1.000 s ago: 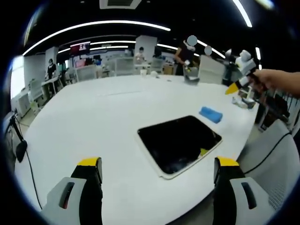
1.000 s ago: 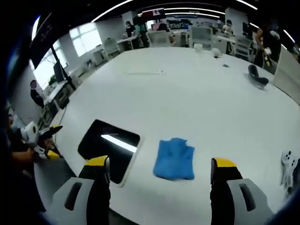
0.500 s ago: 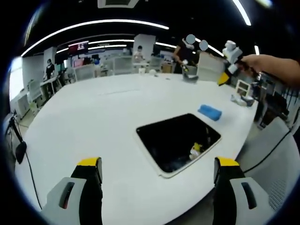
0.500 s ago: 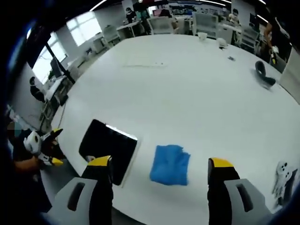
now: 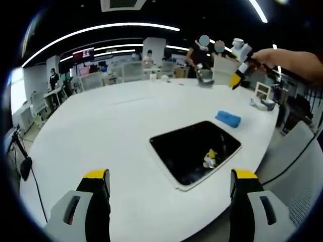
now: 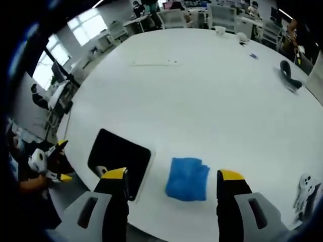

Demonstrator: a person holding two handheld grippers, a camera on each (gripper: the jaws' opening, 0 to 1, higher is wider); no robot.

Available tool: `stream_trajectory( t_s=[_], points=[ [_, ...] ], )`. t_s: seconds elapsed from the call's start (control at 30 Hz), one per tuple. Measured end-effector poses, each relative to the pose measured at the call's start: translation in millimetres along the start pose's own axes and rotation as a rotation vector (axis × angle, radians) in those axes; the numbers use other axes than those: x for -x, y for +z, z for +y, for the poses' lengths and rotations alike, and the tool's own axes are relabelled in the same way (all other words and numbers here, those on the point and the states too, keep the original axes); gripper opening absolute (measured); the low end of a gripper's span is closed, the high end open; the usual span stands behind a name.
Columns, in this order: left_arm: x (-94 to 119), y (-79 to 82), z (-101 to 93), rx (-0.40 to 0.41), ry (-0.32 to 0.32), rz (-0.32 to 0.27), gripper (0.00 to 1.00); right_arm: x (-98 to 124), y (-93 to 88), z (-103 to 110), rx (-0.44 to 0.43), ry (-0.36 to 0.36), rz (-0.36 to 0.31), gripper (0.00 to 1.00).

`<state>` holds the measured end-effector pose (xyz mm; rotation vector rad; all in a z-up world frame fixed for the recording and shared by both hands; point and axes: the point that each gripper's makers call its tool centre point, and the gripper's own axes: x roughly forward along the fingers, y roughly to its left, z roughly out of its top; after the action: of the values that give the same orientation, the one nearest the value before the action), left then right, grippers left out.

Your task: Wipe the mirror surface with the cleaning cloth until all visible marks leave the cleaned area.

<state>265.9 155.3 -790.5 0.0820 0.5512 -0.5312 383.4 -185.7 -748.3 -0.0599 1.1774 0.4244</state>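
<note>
Cloth [image 6: 187, 178] looks soft and light; pinch its middle. Mirror [image 5: 195, 152] lies beside it on the desk [image 5: 101, 131]. Both grippers' fingers [image 6: 115, 182] stand wide open, empty.

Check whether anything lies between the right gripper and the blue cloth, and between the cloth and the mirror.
Nothing visible does. In the right gripper view the right gripper hangs open above the blue cloth, with only bare white table between. The mirror lies flat beside the cloth, apart from it, with nothing between them.
</note>
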Motion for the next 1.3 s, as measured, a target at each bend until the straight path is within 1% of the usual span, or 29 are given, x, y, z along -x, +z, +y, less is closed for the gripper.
stream_trajectory(
  t_s=[0.07,0.17,0.27,0.33,0.47,0.53,0.63,0.7,0.73,0.83,0.93,1.1,1.3],
  points=[
    [1,-0.7,0.5,0.007,0.002,0.003,0.99,-6,-3.4,-1,0.002,-0.008,0.012,0.66],
    [0,-3.0,0.8,0.009,0.007,0.014,0.99,-13,-9.2,-3,-0.011,-0.010,0.027,0.60],
    [0,-1.7,-2.0,0.011,0.000,0.007,0.99,-17,-10.3,-9,-0.022,-0.019,0.025,0.59],
    [0,-0.8,-0.7,0.011,0.004,0.002,0.99,-21,-16.0,-11,-0.031,-0.016,0.041,0.56],
    [1,-0.8,2.5,0.016,0.018,0.000,0.99,-30,-24.1,-20,-0.034,-0.022,0.061,0.55],
    [1,-2.9,5.6,0.023,0.028,0.007,0.99,-36,-25.1,-26,-0.037,-0.040,0.054,0.54],
    [1,-1.7,4.5,0.020,0.024,0.004,0.99,-44,-29.4,-29,-0.046,-0.045,0.059,0.48],
    [0,-2.5,3.4,0.009,0.019,0.010,0.99,-49,-30.8,-30,-0.047,-0.047,0.053,0.45],
    [0,-3.1,2.9,0.008,0.017,0.014,0.99,-53,-34.0,-30,-0.049,-0.049,0.061,0.43],
    [0,-2.6,2.8,0.004,0.016,0.013,0.99,-61,-37.3,-34,-0.039,-0.060,0.066,0.39],
    [1,-3.1,4.1,0.012,0.021,0.013,0.99,-66,-39.6,-39,-0.058,-0.067,0.067,0.36],
    [1,-3.8,4.5,0.013,0.020,0.016,0.99,-73,-45.6,-40,-0.061,-0.068,0.081,0.35],
    [1,-4.5,4.6,0.023,0.023,0.016,0.99,-81,-48.0,-40,-0.071,-0.076,0.093,0.34]
  ],
)
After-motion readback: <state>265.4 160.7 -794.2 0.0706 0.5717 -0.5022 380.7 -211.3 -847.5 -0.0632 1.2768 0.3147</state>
